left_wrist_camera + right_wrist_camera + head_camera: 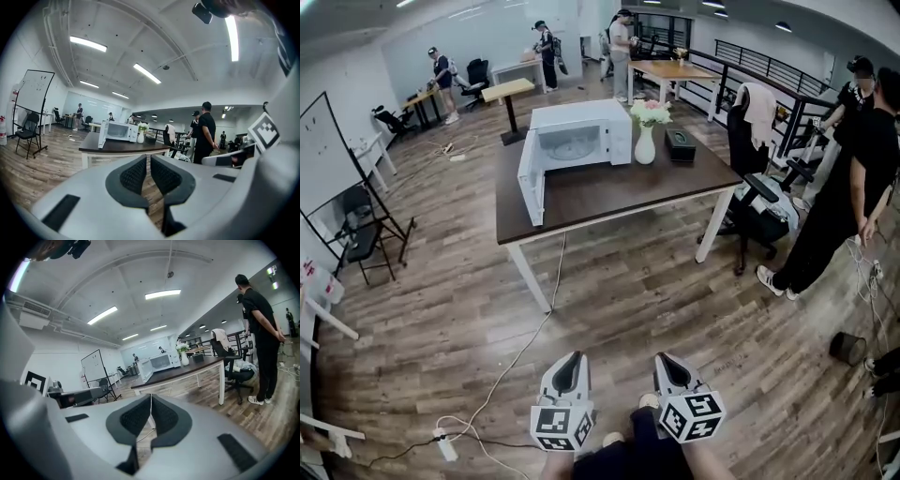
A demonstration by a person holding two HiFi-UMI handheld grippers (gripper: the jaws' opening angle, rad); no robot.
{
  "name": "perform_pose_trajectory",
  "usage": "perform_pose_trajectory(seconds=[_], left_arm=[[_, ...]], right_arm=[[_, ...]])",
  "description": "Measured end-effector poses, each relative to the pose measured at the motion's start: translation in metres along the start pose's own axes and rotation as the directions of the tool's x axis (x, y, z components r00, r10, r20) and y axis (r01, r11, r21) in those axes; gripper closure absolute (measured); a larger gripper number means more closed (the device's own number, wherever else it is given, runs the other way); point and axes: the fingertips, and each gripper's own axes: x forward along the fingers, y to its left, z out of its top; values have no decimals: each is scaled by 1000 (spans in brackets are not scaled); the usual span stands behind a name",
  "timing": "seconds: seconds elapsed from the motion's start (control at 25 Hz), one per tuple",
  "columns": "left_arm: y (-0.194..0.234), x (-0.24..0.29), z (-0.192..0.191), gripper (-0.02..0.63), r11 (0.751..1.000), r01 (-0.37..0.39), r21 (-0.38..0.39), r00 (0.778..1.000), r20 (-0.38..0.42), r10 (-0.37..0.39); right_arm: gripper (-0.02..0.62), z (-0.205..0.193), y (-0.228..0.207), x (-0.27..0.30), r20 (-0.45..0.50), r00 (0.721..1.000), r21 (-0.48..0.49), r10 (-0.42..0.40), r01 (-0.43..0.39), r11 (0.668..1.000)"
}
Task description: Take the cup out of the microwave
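A white microwave (581, 139) stands on the dark-topped table (619, 192), far ahead of me, with its door (530, 178) swung open to the left. Its cavity shows a glass turntable; I cannot make out a cup inside. My left gripper (570, 361) and right gripper (671, 361) are side by side low in the head view, well short of the table. Both are shut with nothing between the pads. The left gripper (148, 161) looks toward the microwave (118, 131) in its own view. Likewise the right gripper (151, 404) faces the distant microwave (159, 362).
A white vase of flowers (646, 139) and a black box (680, 146) sit right of the microwave. A person in black (853, 187) and an office chair (759, 192) stand right of the table. A cable (517, 354) runs across the wooden floor to a power strip (447, 447). A whiteboard (328, 159) is at left.
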Motion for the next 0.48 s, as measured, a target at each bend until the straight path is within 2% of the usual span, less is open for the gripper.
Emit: perform_pose_trajectory(seconds=[0.2,0.48], left_arm=[[8,-11,0,598,1000,3,-6,1000,2,-3],[25,3,1,598,1000,-17,-16,1000,10,18]], right_arm=[[600,-2,13,-3,-3,1000,-9,-1,1,1000],[600,2,16,18,-12,1000,-28,8,-8,1000]])
